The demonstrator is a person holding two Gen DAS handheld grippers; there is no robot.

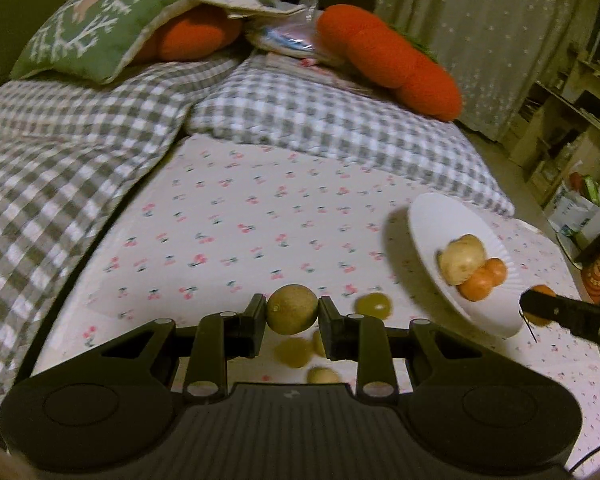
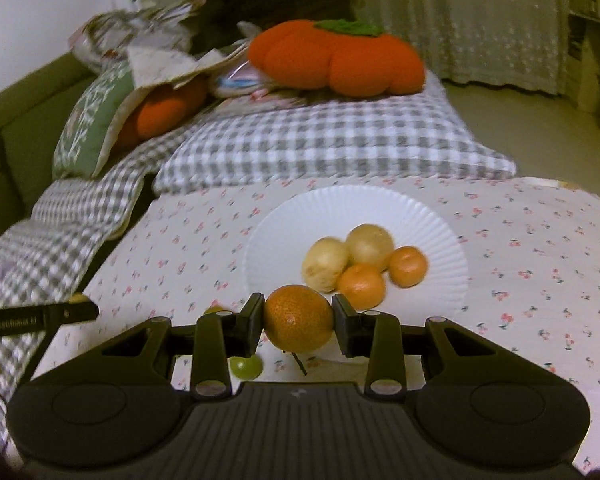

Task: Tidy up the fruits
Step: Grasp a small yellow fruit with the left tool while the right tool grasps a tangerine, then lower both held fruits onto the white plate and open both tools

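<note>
My left gripper point(image 1: 292, 312) is shut on a brownish-green kiwi-like fruit point(image 1: 292, 309), held above the cherry-print cloth. Below it several small yellow-green fruits point(image 1: 374, 305) lie on the cloth. My right gripper point(image 2: 298, 320) is shut on an orange mandarin point(image 2: 298, 318), just in front of the near rim of a white fluted plate point(image 2: 284, 224). The plate holds two pale yellow fruits point(image 2: 326, 264) and two mandarins point(image 2: 362, 285). In the left wrist view the plate point(image 1: 424, 224) sits at the right, with the right gripper's finger point(image 1: 568, 314) and its mandarin point(image 1: 540, 292) beside it.
A grey checked pillow point(image 2: 320, 148) and checked blanket point(image 1: 52, 168) border the cloth at the back and left. Orange plush cushions point(image 2: 336, 60) and a green cushion point(image 1: 100, 28) lie behind. A green grape point(image 2: 244, 368) rests under the right gripper. Shelves point(image 1: 572, 120) stand at the right.
</note>
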